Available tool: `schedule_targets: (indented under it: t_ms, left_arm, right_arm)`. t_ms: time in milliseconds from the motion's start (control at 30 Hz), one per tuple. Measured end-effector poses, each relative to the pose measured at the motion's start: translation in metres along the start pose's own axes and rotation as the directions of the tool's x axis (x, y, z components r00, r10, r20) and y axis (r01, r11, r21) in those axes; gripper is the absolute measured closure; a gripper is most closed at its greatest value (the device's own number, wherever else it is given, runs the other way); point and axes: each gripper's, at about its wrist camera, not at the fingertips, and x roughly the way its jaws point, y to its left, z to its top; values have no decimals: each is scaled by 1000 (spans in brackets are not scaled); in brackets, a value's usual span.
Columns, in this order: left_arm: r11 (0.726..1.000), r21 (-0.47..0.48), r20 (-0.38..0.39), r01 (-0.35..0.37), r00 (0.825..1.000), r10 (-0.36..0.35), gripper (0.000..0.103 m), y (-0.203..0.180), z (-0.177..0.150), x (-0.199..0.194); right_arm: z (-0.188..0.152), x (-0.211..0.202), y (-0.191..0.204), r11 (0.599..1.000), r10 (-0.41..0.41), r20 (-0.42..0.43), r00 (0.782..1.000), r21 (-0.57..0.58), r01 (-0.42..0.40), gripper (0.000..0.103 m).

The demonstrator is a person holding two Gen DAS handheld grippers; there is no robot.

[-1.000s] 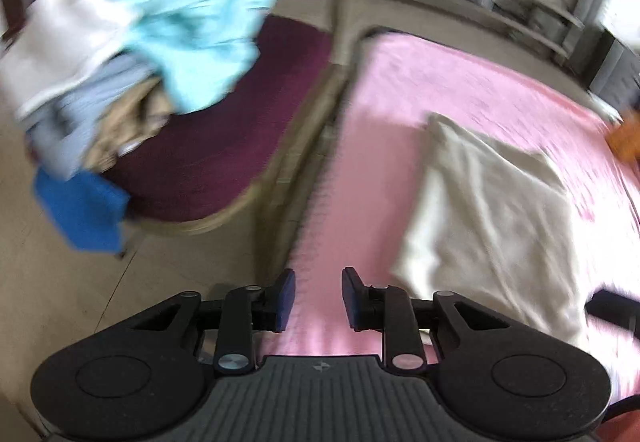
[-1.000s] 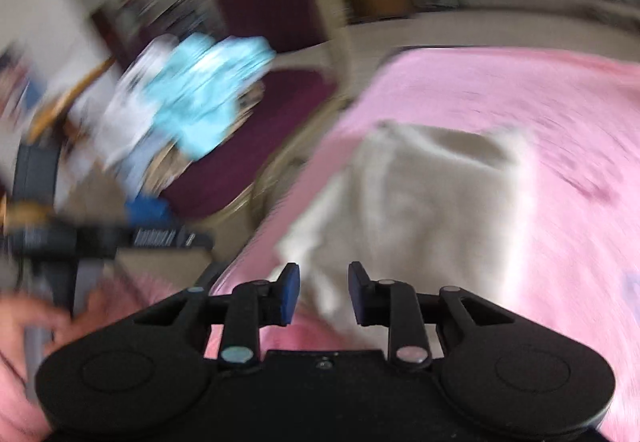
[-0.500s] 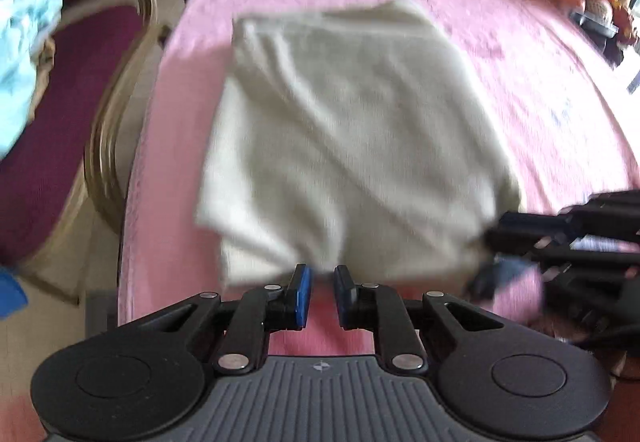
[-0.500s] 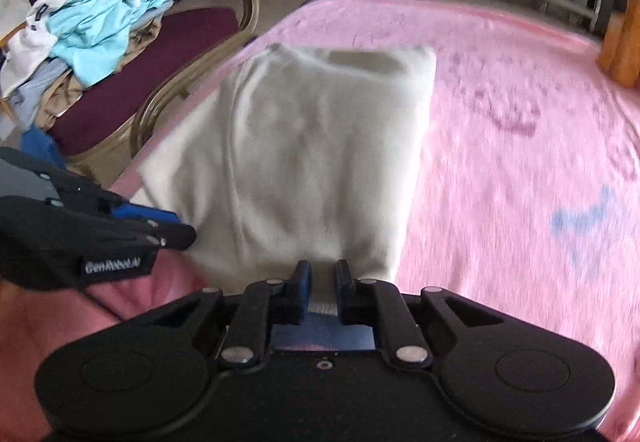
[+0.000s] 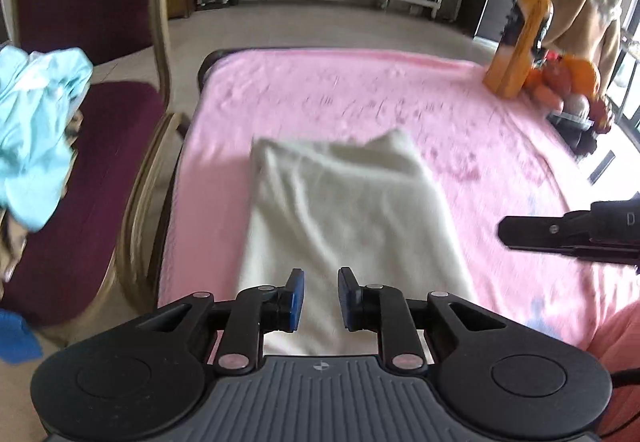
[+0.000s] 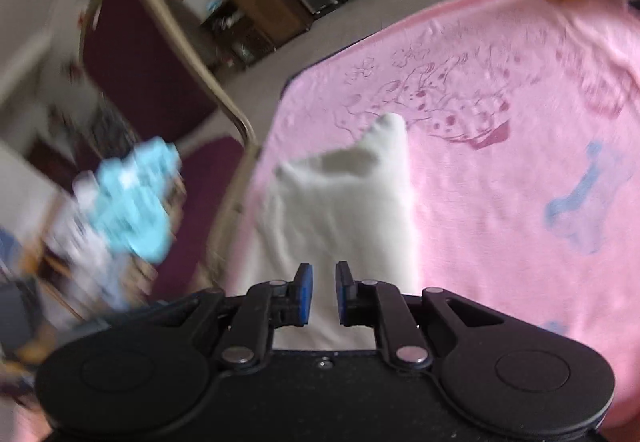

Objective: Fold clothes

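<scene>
Both grippers hang over the cream cloth (image 5: 344, 210) on the pink blanket (image 5: 500, 146), left gripper (image 5: 320, 298) and right gripper (image 6: 323, 295) slightly parted, seemingly gripping nothing.

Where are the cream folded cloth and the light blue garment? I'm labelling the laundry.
cream folded cloth (image 5: 344, 218), left wrist view, middle of its top face.
light blue garment (image 5: 36, 122), left wrist view, middle of the bunch.

Both cameras sit just behind their own gripper fingers and look forward and down, close over the pink blanket (image 5: 360, 90). The left view faces straight along it; the right view is tilted. Both share the cream cloth (image 5: 348, 210) and the chair (image 6: 144, 58) at left.
</scene>
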Motion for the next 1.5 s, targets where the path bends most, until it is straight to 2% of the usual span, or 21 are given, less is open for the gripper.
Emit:
schedule_targets:
  t_ms: [67, 200, 267, 300, 333, 433, 500, 533, 600, 700, 767, 800, 867, 933, 1000, 1100, 1167, 1300, 1367, 1433, 1500]
  left_arm:
    - [1000, 1, 15, 16, 1000, -16, 84, -2, 18, 5]
    - [998, 49, 65, 33, 997, -37, 83, -10, 51, 25]
    - [997, 75, 40, 19, 999, -22, 85, -9, 62, 53]
    - [997, 79, 8, 9, 1000, -10, 94, -7, 66, 73]
    - [997, 80, -17, 3, 1000, -2, 98, -3, 67, 91]
    - [998, 55, -44, -5, 999, 8, 101, 9, 65, 130]
    - [1000, 21, -54, -17, 998, 18, 100, 18, 61, 148]
    - [1000, -19, -67, -16, 998, 14, 98, 24, 60, 150]
    - [995, -102, -94, -14, 996, 4, 95, 34, 58, 154]
    - [989, -150, -91, -3, 996, -11, 92, 42, 58, 156]
    - [985, -171, -87, 8, 996, -23, 92, 44, 59, 157]
    - [983, -183, -78, 16, 997, -30, 93, 45, 58, 154]
    - [978, -205, -53, 36, 997, -48, 95, 48, 56, 148]
    - [979, -197, 14, 61, 998, -59, 96, 48, 57, 136]
    - [986, -148, 93, 75, 994, -62, 96, 40, 60, 124]
    - [998, -56, 147, 36, 989, -28, 95, 25, 73, 128]
    - [999, -34, 134, 4, 991, 1, 95, 23, 82, 143]
    - [997, -61, 37, -37, 999, 39, 95, 31, 82, 179]
    - [995, -72, 40, -74, 996, 77, 92, 38, 78, 185]
    - [983, -95, 75, -155, 984, 163, 92, 43, 79, 180]
    - [956, -134, 136, -259, 951, 277, 96, 50, 79, 164]
  right_arm:
    - [15, 4, -2, 996, 55, 7, 998, 71, -55, 90]
    - [48, 24, -7, 986, 80, 45, 996, 146, -85, 88]
    - [64, 42, -13, 989, 47, 65, 997, 137, -56, 88]
    - [68, 52, -18, 991, 27, 70, 997, 131, -36, 88]
    - [73, 63, -24, 992, -3, 71, 997, 129, -6, 89]
    - [83, 93, -44, 993, -49, 65, 997, 115, 41, 91]
    - [85, 114, -50, 998, 25, 0, 1000, 58, -25, 91]
    - [86, 126, -51, 996, 79, -66, 995, 40, -76, 91]
    - [87, 149, -53, 991, 132, -163, 978, 22, -130, 92]
    - [98, 168, -77, 996, 71, -64, 995, 57, -68, 103]
    - [105, 178, -91, 996, 21, 9, 1000, 83, -21, 103]
    - [108, 172, -92, 994, -44, 81, 996, 102, 36, 103]
    - [113, 161, -93, 980, -168, 210, 963, 145, 139, 101]
    - [117, 149, -93, 975, -201, 230, 952, 142, 171, 101]
    - [118, 137, -98, 981, -131, 210, 969, 169, 96, 99]
    - [114, 124, -89, 992, -73, 195, 978, 118, 50, 99]
    - [111, 129, -83, 995, -31, 159, 987, 104, 14, 99]
    - [105, 150, -67, 995, 65, 35, 997, 67, -67, 99]
    - [101, 165, -67, 994, 87, -35, 996, 72, -85, 99]
    - [99, 175, -79, 992, 65, -25, 998, 110, -62, 103]
    - [100, 167, -91, 987, 31, 72, 997, 155, -42, 103]
